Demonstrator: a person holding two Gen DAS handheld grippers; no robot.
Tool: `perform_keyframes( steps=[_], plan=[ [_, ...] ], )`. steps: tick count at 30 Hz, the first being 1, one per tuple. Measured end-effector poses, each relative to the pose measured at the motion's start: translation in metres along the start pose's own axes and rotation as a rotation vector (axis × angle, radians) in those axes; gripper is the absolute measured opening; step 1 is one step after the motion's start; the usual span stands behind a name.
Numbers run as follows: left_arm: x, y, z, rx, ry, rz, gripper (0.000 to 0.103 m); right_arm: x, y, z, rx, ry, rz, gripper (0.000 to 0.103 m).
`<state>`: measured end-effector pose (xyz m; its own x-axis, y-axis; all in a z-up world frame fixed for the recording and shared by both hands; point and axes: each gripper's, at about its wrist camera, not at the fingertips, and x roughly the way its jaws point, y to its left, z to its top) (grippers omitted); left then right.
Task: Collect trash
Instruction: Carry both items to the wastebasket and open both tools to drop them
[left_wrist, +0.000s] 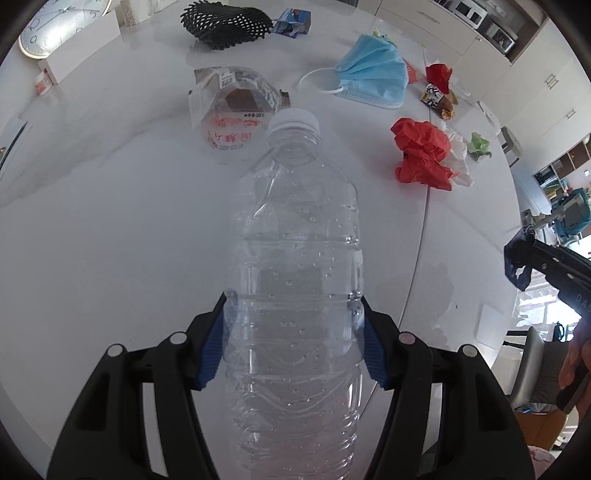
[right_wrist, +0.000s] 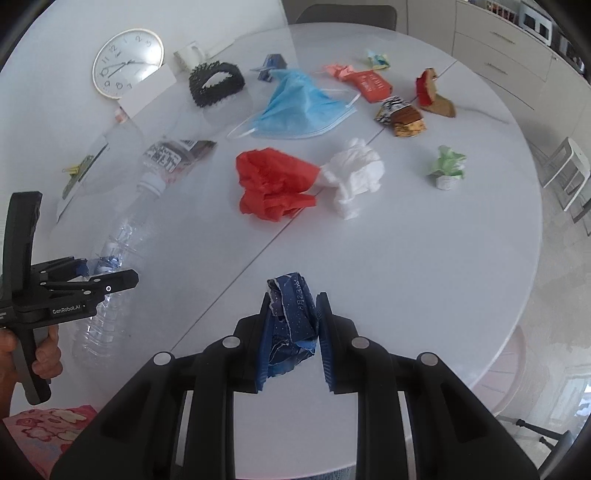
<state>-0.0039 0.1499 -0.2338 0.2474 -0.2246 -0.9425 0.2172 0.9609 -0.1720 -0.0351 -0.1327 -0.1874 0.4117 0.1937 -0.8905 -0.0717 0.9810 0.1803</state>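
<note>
My left gripper (left_wrist: 293, 339) is shut on a clear plastic bottle (left_wrist: 295, 258) with a white cap, held above the white round table (left_wrist: 110, 221). It also shows in the right wrist view (right_wrist: 88, 275) with the bottle (right_wrist: 122, 236). My right gripper (right_wrist: 293, 332) is shut on a crumpled dark blue wrapper (right_wrist: 291, 321) above the table's near side; it shows at the right edge of the left wrist view (left_wrist: 517, 264). On the table lie a red crumpled paper (right_wrist: 273, 184), a white tissue (right_wrist: 354, 173), a blue face mask (right_wrist: 299, 107) and a clear printed bag (left_wrist: 231, 107).
Also on the table (right_wrist: 424, 258): black foam net (right_wrist: 216, 83), green paper ball (right_wrist: 447, 168), snack wrappers (right_wrist: 400, 116), orange packet (right_wrist: 373, 85), a wall clock (right_wrist: 127, 61). Cabinets stand at the far right. A pink patterned cloth (right_wrist: 48, 424) lies below the table's left edge.
</note>
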Motion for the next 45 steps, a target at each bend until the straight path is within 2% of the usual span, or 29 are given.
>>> perform_keyframes(
  steps=[5,8,11,14,16,17,18,20,22,23,24,27,32,36,39,45],
  plan=[
    [-0.016,-0.019,0.009,0.045,-0.028,-0.037,0.060,-0.050,-0.064,-0.014,0.119,-0.070,-0.114,0.025],
    [-0.024,-0.038,0.012,0.079,-0.047,-0.032,0.060,-0.062,-0.109,-0.029,0.178,-0.073,-0.188,0.026],
    [-0.032,-0.064,0.015,0.098,-0.057,-0.050,0.060,-0.056,-0.152,-0.046,0.228,-0.043,-0.234,0.026],
    [-0.037,-0.095,0.015,0.119,-0.071,-0.054,0.060,-0.035,-0.186,-0.059,0.251,0.002,-0.243,0.026],
    [-0.042,-0.119,0.014,0.126,-0.075,-0.049,0.060,-0.019,-0.204,-0.065,0.244,0.047,-0.237,0.031],
    [-0.043,-0.132,0.013,0.127,-0.073,-0.053,0.060,-0.012,-0.212,-0.069,0.240,0.064,-0.233,0.043],
    [-0.044,-0.145,0.012,0.130,-0.071,-0.061,0.060,-0.007,-0.221,-0.074,0.239,0.077,-0.239,0.060],
    [-0.045,-0.175,0.012,0.143,-0.066,-0.071,0.060,-0.003,-0.238,-0.080,0.258,0.097,-0.245,0.077],
    [-0.044,-0.211,0.014,0.174,-0.061,-0.083,0.060,-0.011,-0.255,-0.084,0.296,0.089,-0.218,0.080],
    [-0.044,-0.229,0.015,0.192,-0.061,-0.095,0.060,-0.017,-0.263,-0.085,0.311,0.076,-0.211,0.085],
    [-0.043,-0.249,0.016,0.212,-0.061,-0.109,0.060,-0.026,-0.271,-0.086,0.323,0.061,-0.216,0.092],
    [-0.038,-0.305,0.016,0.277,-0.057,-0.172,0.060,-0.054,-0.295,-0.088,0.347,0.020,-0.245,0.097],
    [-0.001,-0.399,0.013,0.390,0.013,-0.243,0.060,-0.100,-0.330,-0.092,0.373,-0.057,-0.268,0.101],
    [0.052,-0.454,0.006,0.436,0.140,-0.277,0.060,-0.123,-0.353,-0.101,0.373,-0.087,-0.287,0.101],
    [0.101,-0.486,0.000,0.458,0.250,-0.257,0.060,-0.127,-0.368,-0.110,0.399,-0.089,-0.282,0.101],
    [0.186,-0.523,-0.010,0.515,0.390,-0.147,0.061,-0.128,-0.389,-0.128,0.449,-0.084,-0.262,0.101]
  ],
)
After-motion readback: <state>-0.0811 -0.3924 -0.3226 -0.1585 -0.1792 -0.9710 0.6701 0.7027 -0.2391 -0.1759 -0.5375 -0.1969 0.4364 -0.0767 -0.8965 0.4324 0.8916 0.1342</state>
